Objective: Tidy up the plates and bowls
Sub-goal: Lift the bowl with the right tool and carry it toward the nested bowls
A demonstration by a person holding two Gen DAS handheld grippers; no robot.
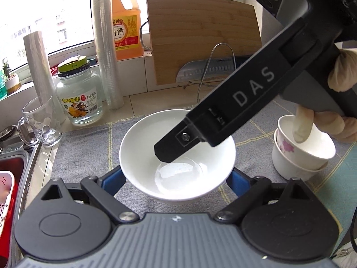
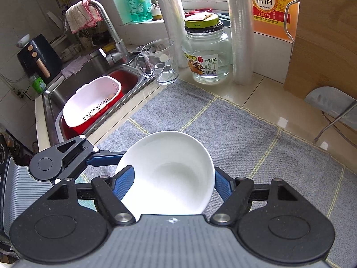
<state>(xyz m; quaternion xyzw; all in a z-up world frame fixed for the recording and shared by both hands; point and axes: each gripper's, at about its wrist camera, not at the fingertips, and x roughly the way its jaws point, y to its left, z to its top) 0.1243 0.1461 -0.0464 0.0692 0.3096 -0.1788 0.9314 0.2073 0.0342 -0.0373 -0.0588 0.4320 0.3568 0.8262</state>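
Note:
A white bowl [image 1: 142, 156] [image 2: 169, 174] hangs over the grey checked cloth [image 1: 89, 151] [image 2: 245, 138], caught between both grippers. My left gripper [image 1: 176, 176] clasps it from the sides, both blue fingers tucked under the rim. My right gripper [image 2: 173, 172] is shut on the same bowl, its left pad lying over the rim and its right pad against the outer wall. In the left wrist view one black finger [image 1: 169, 149] of the right gripper reaches into the bowl. Two stacked small white bowls [image 1: 299, 156] with a pink flower stand at the right, a gloved fingertip dipping into the top one.
Along the back stand a glass mug [image 2: 160, 64], a jar [image 2: 207, 53], rolls of film [image 2: 242, 33], a cooking-wine bottle [image 1: 126, 26] and a wooden cutting board [image 1: 200, 35] with a knife [image 1: 200, 71] on a wire rack. The sink [image 2: 55, 93] at the left holds a red-and-white strainer basin [image 2: 93, 102].

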